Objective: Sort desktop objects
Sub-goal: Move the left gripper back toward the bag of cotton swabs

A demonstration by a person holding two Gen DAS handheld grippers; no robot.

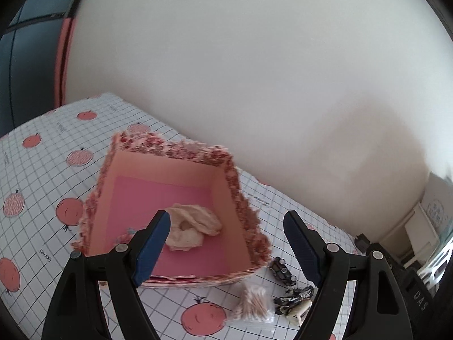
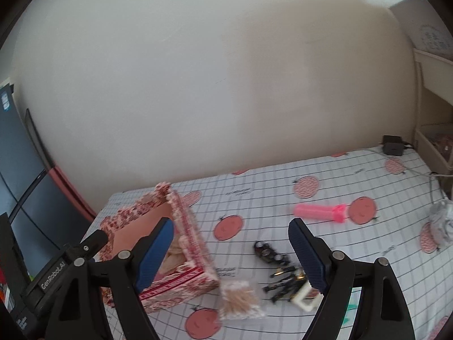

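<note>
Beside the floral box (image 1: 243, 198) lie cotton swabs (image 1: 253, 301) and a toy car (image 1: 281, 269) (a cream cloth (image 1: 192, 226) inside); both grippers (image 1: 226, 243) (image 2: 230, 252) spread, empty.

A room in a home

Table (image 2: 283, 187) under a fruit-print grid cloth against a plain wall (image 2: 226, 70); charger (image 2: 392, 145) plugged nearby; cream shelf unit (image 2: 433, 99) beside.

Red-floral box (image 1: 243, 212) with pink floor, cream cloth (image 1: 192, 226), pink roller (image 2: 320, 212).
</note>
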